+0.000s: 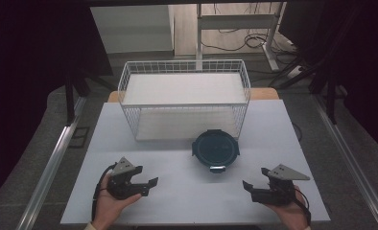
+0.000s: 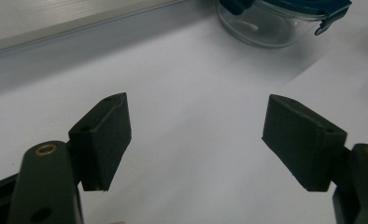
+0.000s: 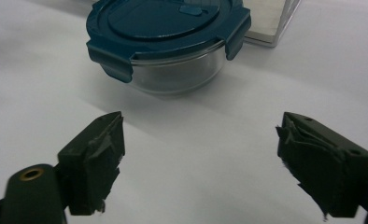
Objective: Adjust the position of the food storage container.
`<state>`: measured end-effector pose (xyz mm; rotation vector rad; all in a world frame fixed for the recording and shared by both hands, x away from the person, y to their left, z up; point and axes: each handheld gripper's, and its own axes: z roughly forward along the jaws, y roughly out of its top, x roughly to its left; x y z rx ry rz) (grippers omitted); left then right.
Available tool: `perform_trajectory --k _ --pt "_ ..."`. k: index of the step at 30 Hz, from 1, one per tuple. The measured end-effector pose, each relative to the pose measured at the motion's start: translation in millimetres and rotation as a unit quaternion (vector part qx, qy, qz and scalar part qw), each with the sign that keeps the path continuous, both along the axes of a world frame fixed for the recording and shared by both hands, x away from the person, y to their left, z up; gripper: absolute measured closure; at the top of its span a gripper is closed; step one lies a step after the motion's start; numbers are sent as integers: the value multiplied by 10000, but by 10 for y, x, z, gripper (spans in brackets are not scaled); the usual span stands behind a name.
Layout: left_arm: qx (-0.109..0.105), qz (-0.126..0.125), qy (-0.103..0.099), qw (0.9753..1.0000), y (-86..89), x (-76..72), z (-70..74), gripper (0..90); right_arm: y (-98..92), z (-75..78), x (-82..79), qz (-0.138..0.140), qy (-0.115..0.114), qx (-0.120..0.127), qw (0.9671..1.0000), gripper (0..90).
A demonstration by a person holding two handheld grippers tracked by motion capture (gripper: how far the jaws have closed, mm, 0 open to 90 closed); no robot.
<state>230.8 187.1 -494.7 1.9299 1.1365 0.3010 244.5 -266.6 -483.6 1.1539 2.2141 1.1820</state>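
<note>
We hold the left tongs (image 1: 138, 184) released and empty at seven o'clock on the white worktop (image 1: 187, 191). The round glass container with its teal clip-on lid (image 1: 215, 149) sits untouched at centre, lid latched, before the white wire basket (image 1: 129, 84). The right tongs (image 1: 256, 188) gape empty at five o'clock; nothing looks begun.

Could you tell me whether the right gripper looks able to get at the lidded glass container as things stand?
Probably yes. The right gripper is open and holds nothing, and bare table lies between it and the container. The wire basket stands behind the container, not in the way.
</note>
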Motion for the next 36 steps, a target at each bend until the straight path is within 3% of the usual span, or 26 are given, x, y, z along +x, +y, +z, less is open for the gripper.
perform_trajectory --k 3,16,20,32,36 --pt "25 -19 -12 10000 -2 -17 -15 233 -3 -10 -16 79 13 -85 9999 188" --pt "37 -67 61 10000 30 -77 -67 228 68 28 -22 254 203 -29 9995 206" --pt "60 -81 64 9999 32 -84 -81 228 73 -26 22 221 476 -103 9986 206" --pt "67 64 109 9999 70 -65 -83 226 56 19 15 226 480 -38 9986 213" --pt "107 2 101 9999 61 -76 -81 228 56 79 42 222 446 -41 9988 231"
